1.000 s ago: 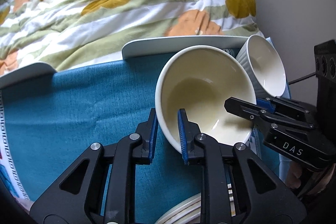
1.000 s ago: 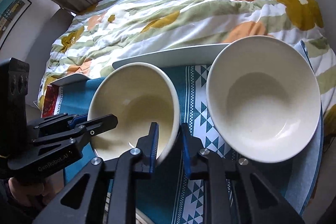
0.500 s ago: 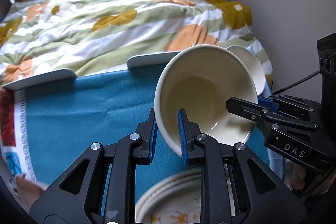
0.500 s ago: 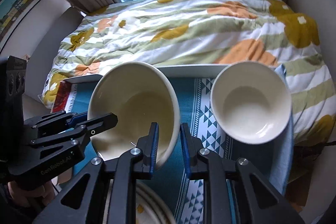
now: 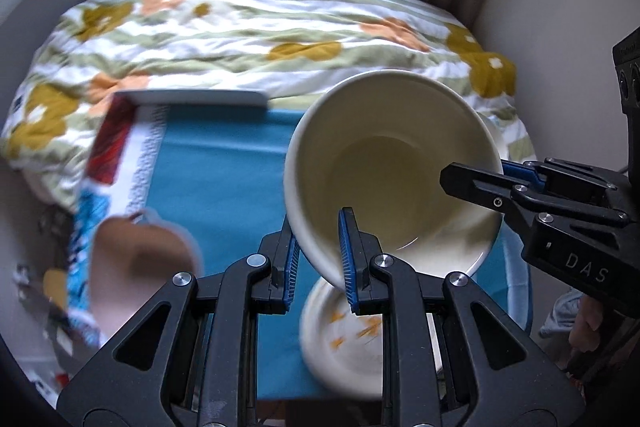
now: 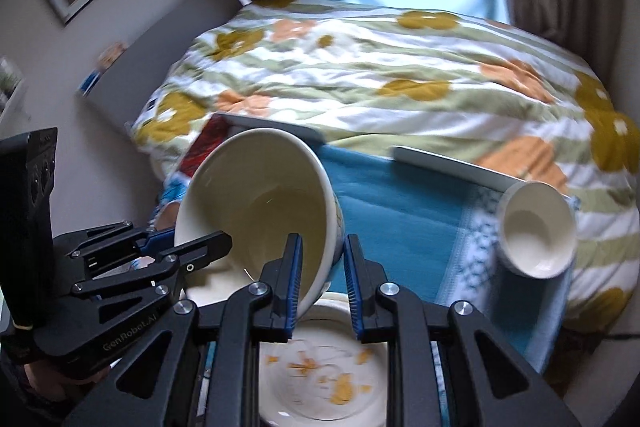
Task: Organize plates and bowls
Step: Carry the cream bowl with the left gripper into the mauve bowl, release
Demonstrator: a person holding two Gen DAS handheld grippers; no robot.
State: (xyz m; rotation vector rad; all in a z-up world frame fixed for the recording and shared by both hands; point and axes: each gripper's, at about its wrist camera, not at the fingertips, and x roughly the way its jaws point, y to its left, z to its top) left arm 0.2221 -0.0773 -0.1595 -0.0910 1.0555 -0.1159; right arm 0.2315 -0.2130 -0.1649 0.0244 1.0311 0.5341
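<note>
Two grippers: both pinch one large cream ceramic bowl [image 5: 394,171], held tilted in the air above a teal cloth-covered table [image 5: 224,163].
Left gripper [image 5: 318,259]: blue pads pressed onto the bowl's near wall, one inside the rim and one outside.
Right gripper [image 6: 320,279]: clamped on the opposite side of the rim in the same way, one finger inside, one outside.
Bowl's position: clear of the table, mouth tipped toward the cameras, directly over a white plate with orange flower print [image 6: 324,375].
Plate: lies flat near the table's front edge; the left view suggests more than one rim, so it may be a stack, though blur makes that uncertain.
Second bowl: a smaller white ribbed ceramic bowl [image 6: 538,227] stands at the table's far right corner, well apart from the plate.
Backdrop: a floral quilt in ochre, orange and green [image 6: 380,75] covers the bed behind the table.
Step in hand: judged to be carrying the big bowl to a resting place, likely on the plate or beside the small bowl.
Doing it well: level the bowl before lowering, keep both hands moving together so neither pinch twists the rim, and set the foot down centred before easing either grip.
Risk: a thin-rim pinch on glazed ceramic can slip if one hand leads.
</note>
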